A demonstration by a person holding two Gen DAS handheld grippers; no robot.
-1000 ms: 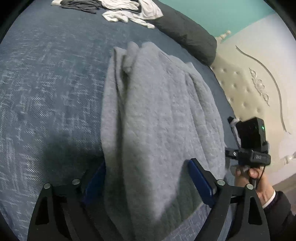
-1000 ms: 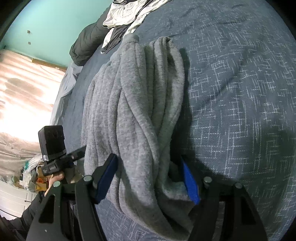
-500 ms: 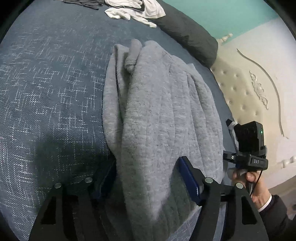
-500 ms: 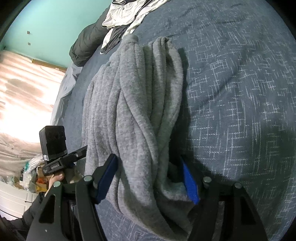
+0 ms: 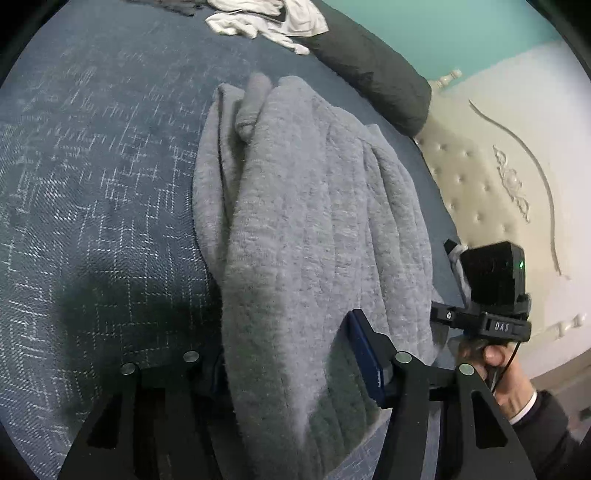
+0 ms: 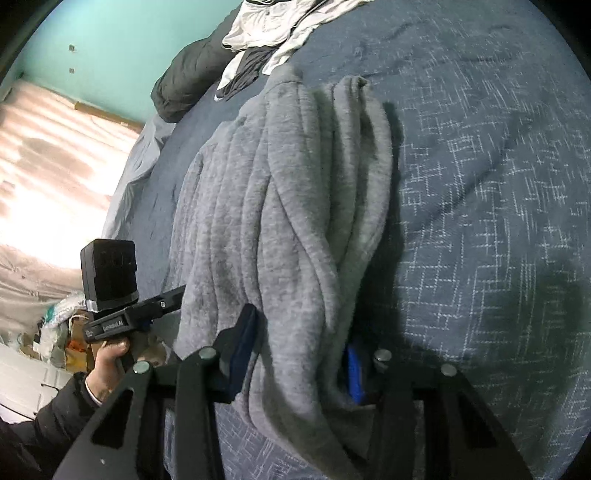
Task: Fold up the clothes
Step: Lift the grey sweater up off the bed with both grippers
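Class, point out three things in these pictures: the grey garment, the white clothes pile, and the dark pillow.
grey garment [image 5: 317,221], left wrist view, middle of its top fold.
white clothes pile [image 5: 266,22], left wrist view, centre of the heap.
dark pillow [image 5: 373,70], left wrist view, its upper surface.

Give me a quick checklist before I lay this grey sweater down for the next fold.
1. Left hand-held gripper has the grey sweater between its fingers: ok.
2. Right hand-held gripper likewise: ok.
3. Grip firmness on either side: cannot tell.
4. Sweater flat and smooth: not ok, bunched in long folds.
5. Blue bedspread beside the sweater bare: ok.
6. White clothes apart from the sweater: ok.
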